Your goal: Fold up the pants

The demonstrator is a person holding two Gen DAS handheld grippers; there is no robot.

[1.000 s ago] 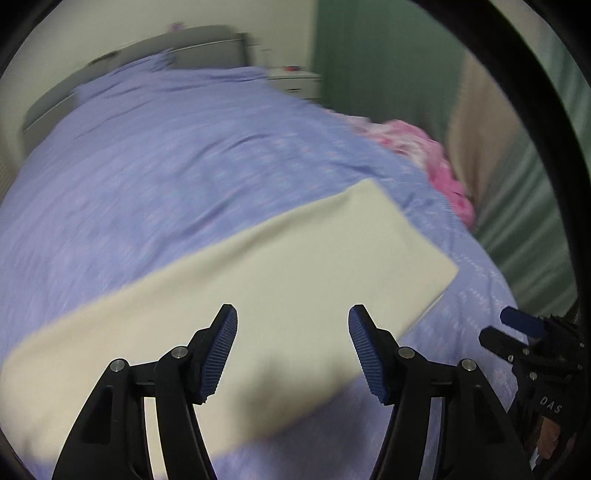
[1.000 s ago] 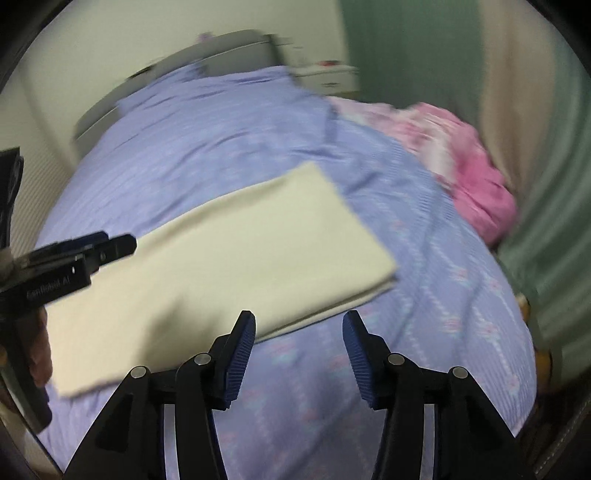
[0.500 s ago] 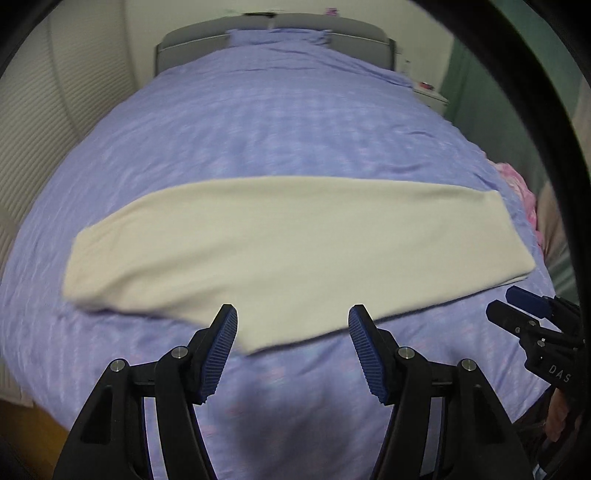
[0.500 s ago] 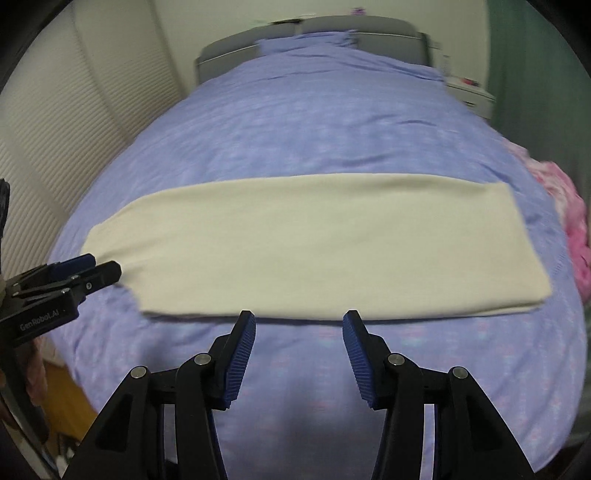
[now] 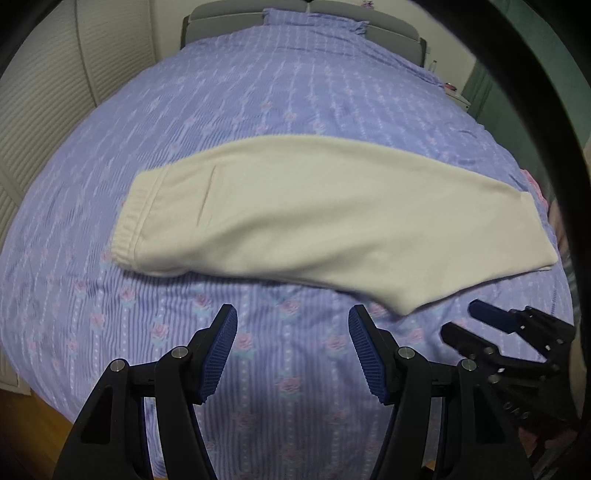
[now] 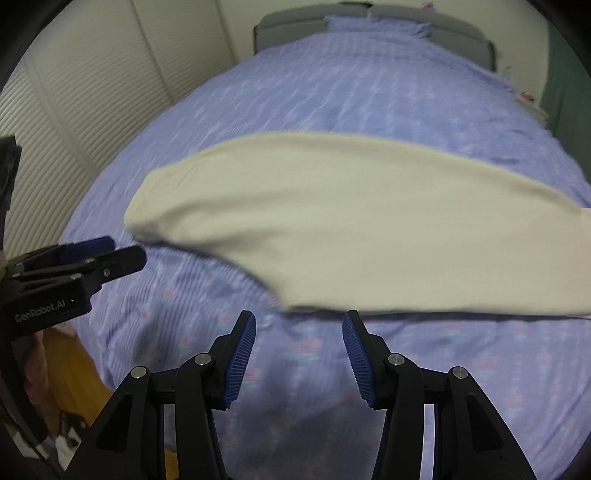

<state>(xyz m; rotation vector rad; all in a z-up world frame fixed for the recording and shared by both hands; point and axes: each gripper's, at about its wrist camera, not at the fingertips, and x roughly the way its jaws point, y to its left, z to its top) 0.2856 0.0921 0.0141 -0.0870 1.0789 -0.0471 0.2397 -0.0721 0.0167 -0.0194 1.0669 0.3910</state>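
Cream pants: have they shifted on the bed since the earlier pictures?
Cannot tell. The cream pants lie flat across the purple bedspread; the cameras swung round, so their changed placement against the headboard proves nothing.

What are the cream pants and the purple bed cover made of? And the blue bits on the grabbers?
Cream pants: probably soft fleece or jersey; matte, fuzzy, with a gathered elastic waistband. Purple bed cover: thin woven cloth, likely cotton, with printed stripes and flowers. Blue pads: ribbed rubber or plastic, by their fine grooves.
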